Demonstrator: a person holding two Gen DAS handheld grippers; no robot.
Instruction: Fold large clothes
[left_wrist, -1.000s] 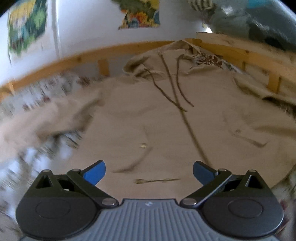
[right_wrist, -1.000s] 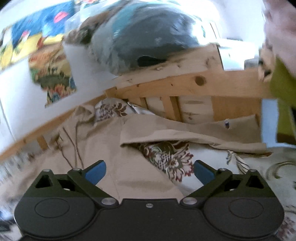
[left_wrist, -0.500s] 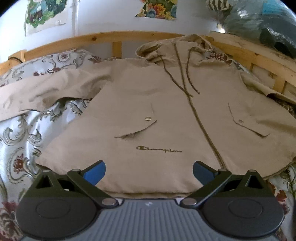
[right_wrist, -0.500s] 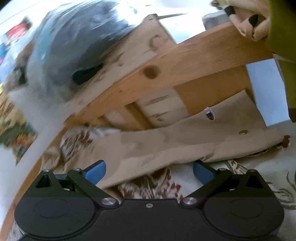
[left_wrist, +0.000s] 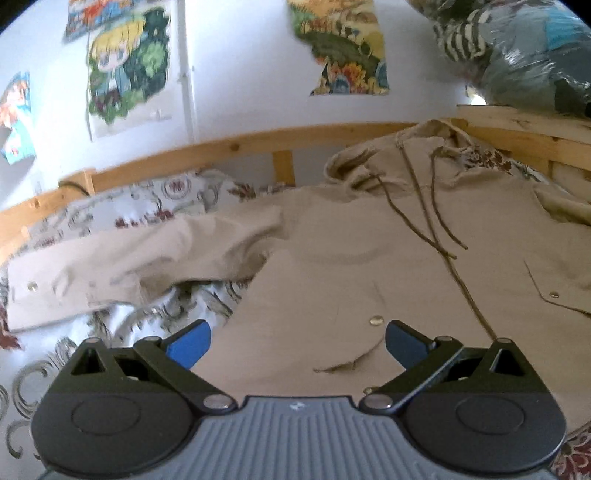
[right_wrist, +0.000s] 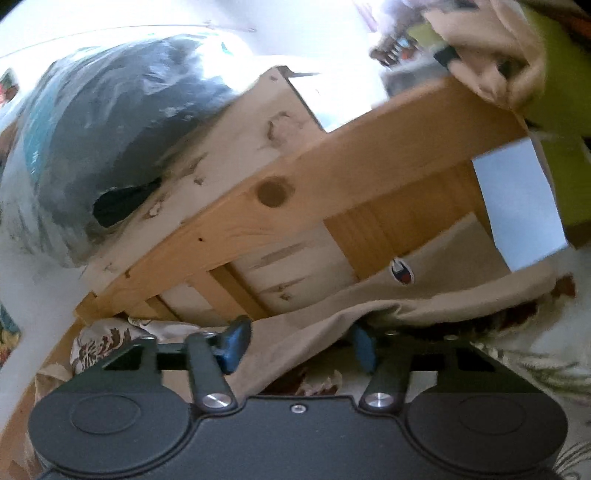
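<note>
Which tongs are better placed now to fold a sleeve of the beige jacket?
The right tongs: their fingers already straddle the jacket sleeve. The left tongs hang wide open above its front.

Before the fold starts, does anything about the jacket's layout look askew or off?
Yes: the jacket isn't lying flat. Its hood rides up against the wooden bed rail, and the sleeve by the right gripper is bunched, lifted off the bedsheet.

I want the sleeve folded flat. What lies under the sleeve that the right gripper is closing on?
Floral bedding shows beneath the lifted sleeve. Farther along, the fabric hides what lies under it.
</note>
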